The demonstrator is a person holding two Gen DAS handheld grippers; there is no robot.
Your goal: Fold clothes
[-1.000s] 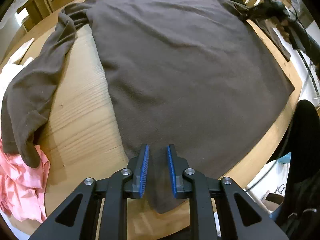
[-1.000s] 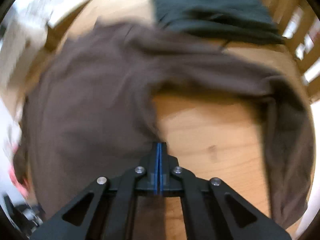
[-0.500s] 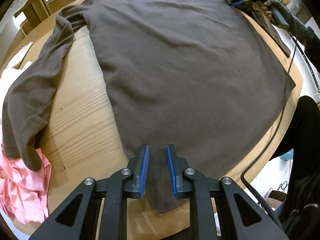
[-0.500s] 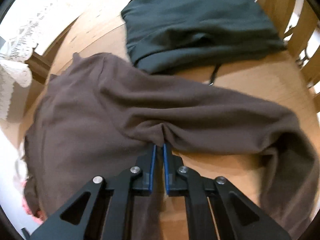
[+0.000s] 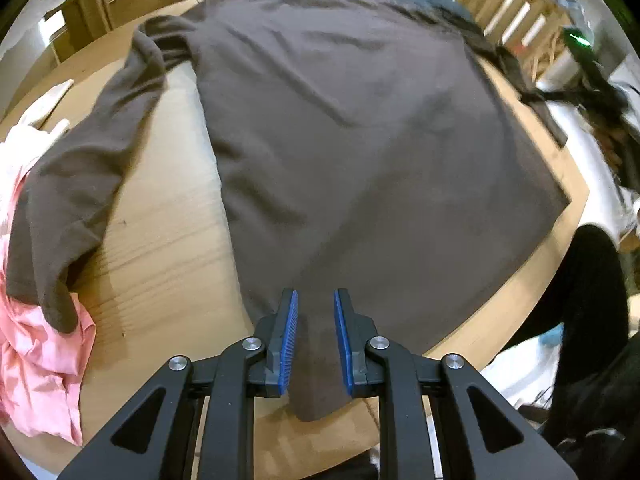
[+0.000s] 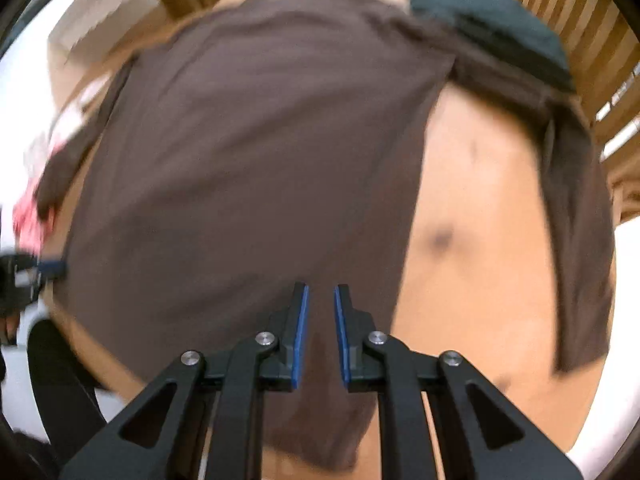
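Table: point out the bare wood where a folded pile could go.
Bare wood shows on the table between the brown shirt's body and its left sleeve, and on the far side between the body and the right sleeve. Crowded spots: the pink garment at the left edge, the dark green garment at the far end.

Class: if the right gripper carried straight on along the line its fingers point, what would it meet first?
Most likely the brown shirt: the right gripper, jaws opening, has that fabric between its fingers. Blur leaves depth uncertain.
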